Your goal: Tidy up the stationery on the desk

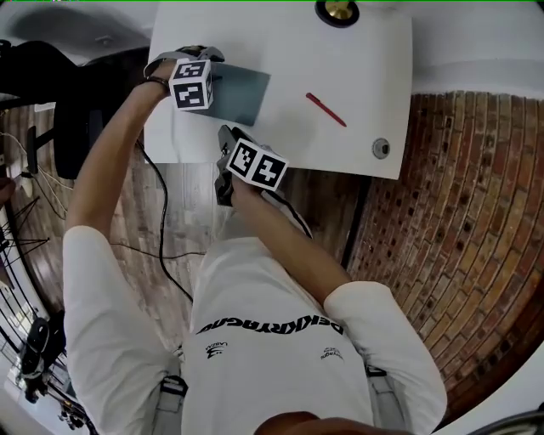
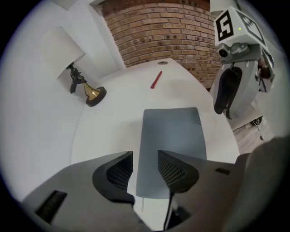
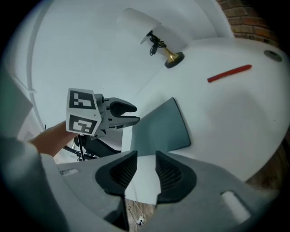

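A grey-blue notebook (image 1: pixel 242 93) lies flat on the white desk (image 1: pixel 357 76) near its front left corner. My left gripper (image 1: pixel 210 85) hangs over the notebook's left end, pointing steeply down. Its jaws are open, and the notebook (image 2: pixel 171 131) shows in the gap between them, unpressed. My right gripper (image 1: pixel 226 136) hovers at the desk's front edge just short of the notebook (image 3: pixel 159 128), open, with only desk edge and floor between its jaws. A red pen (image 1: pixel 326 110) lies alone to the right of the notebook, also visible as the red pen (image 2: pixel 155 80) and red pen (image 3: pixel 229 73).
A lamp with a brass and black base (image 1: pixel 337 10) stands at the desk's far edge. A round cable grommet (image 1: pixel 381 148) sits at the front right corner. A brick wall (image 1: pixel 459 238) runs along the right, and cables trail on the wooden floor (image 1: pixel 174 212).
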Motion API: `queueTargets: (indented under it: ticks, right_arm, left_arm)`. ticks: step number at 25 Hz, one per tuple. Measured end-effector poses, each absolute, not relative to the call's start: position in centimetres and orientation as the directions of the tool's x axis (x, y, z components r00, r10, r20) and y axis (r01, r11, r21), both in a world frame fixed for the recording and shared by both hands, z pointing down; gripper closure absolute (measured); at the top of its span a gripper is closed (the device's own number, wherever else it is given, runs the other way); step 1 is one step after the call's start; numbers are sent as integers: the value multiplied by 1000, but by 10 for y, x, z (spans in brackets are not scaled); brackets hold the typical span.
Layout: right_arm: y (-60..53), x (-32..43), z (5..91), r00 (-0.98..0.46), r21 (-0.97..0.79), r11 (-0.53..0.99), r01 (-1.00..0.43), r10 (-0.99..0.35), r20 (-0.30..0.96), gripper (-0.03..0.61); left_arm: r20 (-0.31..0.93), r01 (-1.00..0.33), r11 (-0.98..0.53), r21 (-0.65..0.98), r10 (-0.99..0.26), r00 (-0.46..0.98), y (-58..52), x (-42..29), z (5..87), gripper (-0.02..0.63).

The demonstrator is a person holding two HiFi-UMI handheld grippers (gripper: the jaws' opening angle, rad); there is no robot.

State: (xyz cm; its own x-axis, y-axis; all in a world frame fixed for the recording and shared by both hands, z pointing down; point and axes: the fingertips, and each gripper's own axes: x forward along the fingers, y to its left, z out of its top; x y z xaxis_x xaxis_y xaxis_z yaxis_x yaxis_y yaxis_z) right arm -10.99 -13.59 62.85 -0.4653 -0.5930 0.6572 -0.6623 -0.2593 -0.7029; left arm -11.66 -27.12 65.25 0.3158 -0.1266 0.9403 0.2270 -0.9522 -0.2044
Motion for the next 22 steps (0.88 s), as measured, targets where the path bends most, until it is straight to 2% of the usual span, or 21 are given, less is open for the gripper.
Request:
queueTargets:
  ticks: [7, 15, 22]
  right_arm:
    - [-155, -124, 664, -463, -740, -484, -466, -579, 671, 449]
    - [-161, -133, 690, -473, -715, -665, -216, -570, 672, 417]
    - [-170, -123, 703, -450, -680, -723, -119, -571, 687, 433]
  left_arm:
    - [970, 361, -924, -125, -38, 238, -284, -122, 683, 446]
    - [975, 396, -916, -68, 23, 219, -288, -115, 698, 446]
    - [969, 350, -935, 56, 136, 207, -289, -112, 695, 436]
